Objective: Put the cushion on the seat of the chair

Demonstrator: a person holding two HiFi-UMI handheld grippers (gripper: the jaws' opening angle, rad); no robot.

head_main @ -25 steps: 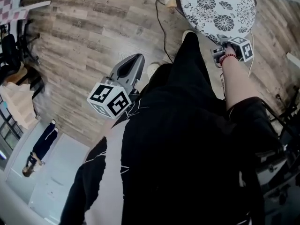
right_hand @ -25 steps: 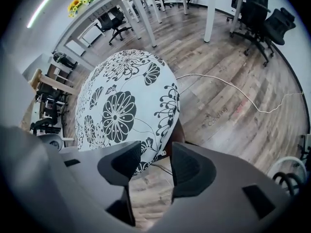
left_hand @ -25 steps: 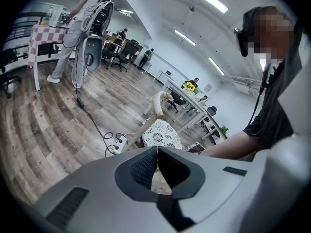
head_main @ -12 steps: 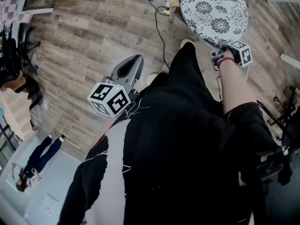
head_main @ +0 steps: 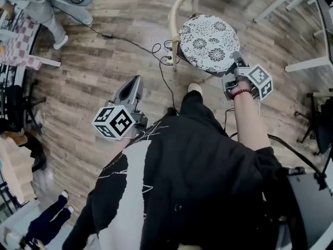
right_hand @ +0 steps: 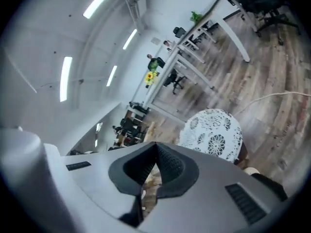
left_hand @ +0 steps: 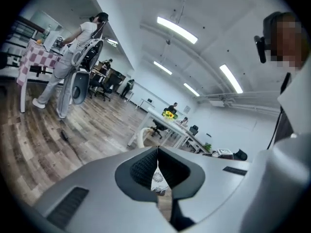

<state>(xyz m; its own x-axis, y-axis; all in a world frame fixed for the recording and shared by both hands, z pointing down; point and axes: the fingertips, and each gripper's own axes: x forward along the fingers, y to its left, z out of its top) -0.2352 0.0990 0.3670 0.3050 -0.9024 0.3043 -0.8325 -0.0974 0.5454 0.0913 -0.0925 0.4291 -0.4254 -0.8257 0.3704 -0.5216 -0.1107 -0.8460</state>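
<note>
The cushion lies flat on the chair seat. It is probably soft, light and floppy, best pinched at its rim. The right tool, beside the cushion's edge, has just closed on nothing. The left tool is closed, empty.

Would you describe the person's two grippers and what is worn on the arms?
The left gripper and right gripper are grey shells with black ribbed pads, each bearing a white cube with black square markers. The person wears a black top with a white panel and a red bead bracelet on the right wrist.
</note>
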